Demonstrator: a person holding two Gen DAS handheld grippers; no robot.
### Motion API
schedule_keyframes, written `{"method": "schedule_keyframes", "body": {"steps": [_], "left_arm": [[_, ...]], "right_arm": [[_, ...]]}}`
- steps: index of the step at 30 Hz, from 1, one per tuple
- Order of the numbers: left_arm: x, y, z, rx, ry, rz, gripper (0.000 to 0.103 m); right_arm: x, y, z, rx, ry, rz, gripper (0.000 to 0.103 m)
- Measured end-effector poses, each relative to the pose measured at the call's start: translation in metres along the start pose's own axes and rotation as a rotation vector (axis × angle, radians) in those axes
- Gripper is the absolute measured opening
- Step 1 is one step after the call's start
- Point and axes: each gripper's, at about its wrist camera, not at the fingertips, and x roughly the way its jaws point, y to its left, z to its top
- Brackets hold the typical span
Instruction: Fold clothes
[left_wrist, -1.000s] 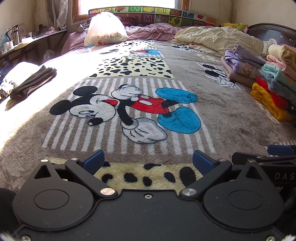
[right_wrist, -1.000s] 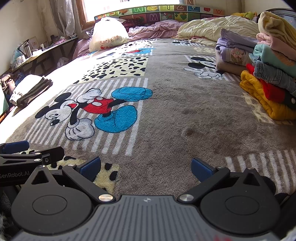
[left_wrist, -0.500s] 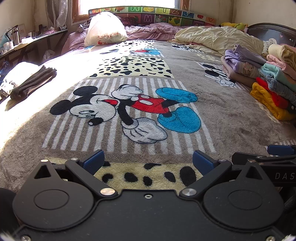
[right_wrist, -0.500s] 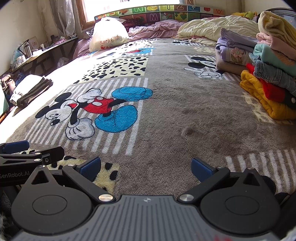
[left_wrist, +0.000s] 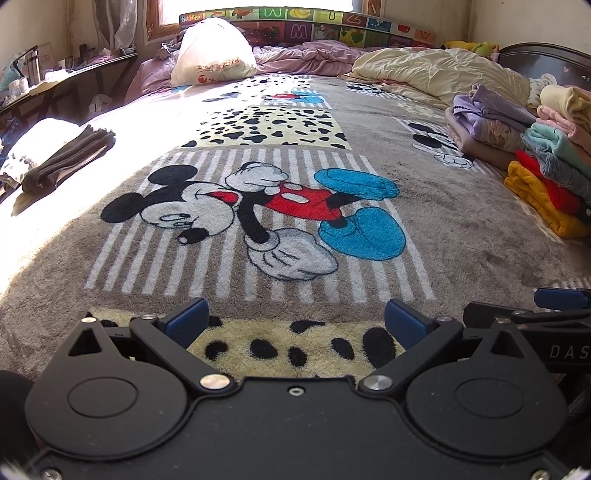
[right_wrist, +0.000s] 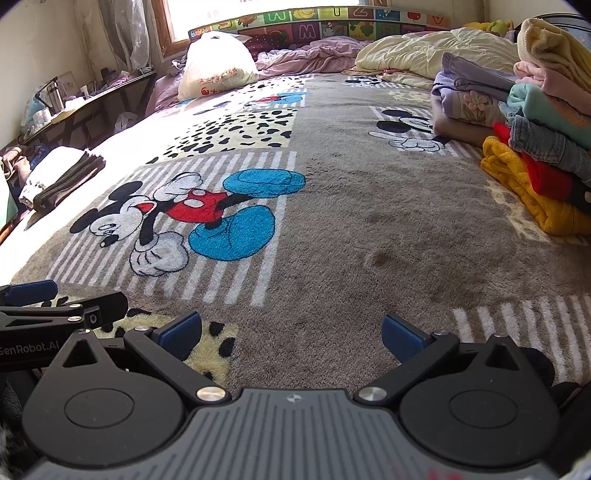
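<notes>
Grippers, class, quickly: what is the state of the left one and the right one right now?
Left gripper: open, holding nothing, low over the blanket.
Right gripper: open, holding nothing, low over the blanket.

Left tool (left_wrist: 295, 325) and right tool (right_wrist: 291, 334) sit side by side, jaws spread wide, holding nothing

Home bedroom: blanket-covered bed (left_wrist: 461, 229), rumpled quilts (left_wrist: 424, 74).
</notes>
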Motion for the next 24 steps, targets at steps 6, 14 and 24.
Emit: {"method": "schedule_keyframes", "body": {"steps": [6,14,24], "left_arm": [[0.003,0.011,0.006,-0.045,0.018,-0.016,0.103],[0.004,0.067,0.029,-0.262,0.004,-0.024,0.103],[0.018,0.167,0.081,-0.414,-0.105,0.016,0.103]], "right_arm": [[0.002,0.002,0.003,-0.011,-0.023,0.061,0.103],[0.018,0.011,0.024,-0.041,-0.051,0.099,0.103],[0.064,0.035,0.061,-0.109,-0.219,0.178,0.103]]}}
